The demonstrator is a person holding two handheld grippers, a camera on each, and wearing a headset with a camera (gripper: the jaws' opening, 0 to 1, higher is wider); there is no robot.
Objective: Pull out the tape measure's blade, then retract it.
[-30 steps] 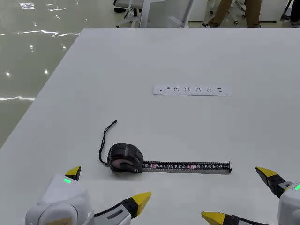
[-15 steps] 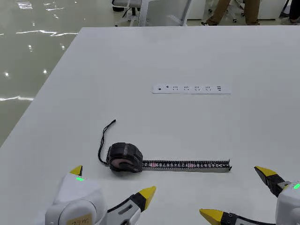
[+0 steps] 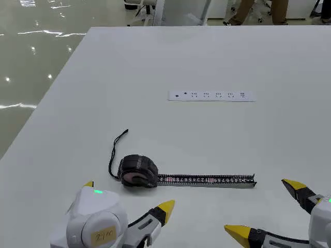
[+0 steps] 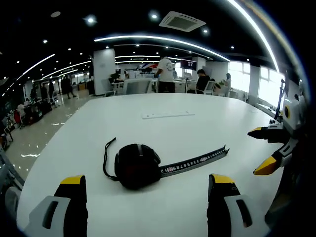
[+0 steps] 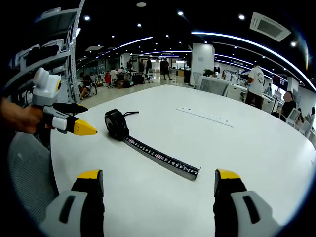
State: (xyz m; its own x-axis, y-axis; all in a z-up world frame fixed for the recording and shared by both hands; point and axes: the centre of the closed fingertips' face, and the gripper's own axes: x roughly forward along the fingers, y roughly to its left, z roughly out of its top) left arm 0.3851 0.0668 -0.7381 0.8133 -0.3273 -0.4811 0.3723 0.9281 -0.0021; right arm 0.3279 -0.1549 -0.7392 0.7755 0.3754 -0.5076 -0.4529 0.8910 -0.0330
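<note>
A black tape measure point(image 3: 137, 171) lies on the white table, its blade point(image 3: 207, 180) drawn out to the right and flat on the surface. A black wrist strap point(image 3: 116, 151) trails from its left side. My left gripper point(image 3: 128, 197) is open, just in front of the case; the case point(image 4: 137, 165) sits between and beyond its yellow-tipped jaws. My right gripper point(image 3: 269, 206) is open at the lower right, near the blade's end point(image 5: 193, 172). The case point(image 5: 116, 124) lies further off in the right gripper view. Neither gripper touches the tape.
A white power strip point(image 3: 211, 96) lies flat further back on the table point(image 3: 155, 77). The table's left edge drops to a glossy floor point(image 3: 31, 62). Chairs and people stand beyond the far edge.
My left gripper has shifted right, toward the tape case. The tape measure and blade lie as before; the right gripper has barely moved.
</note>
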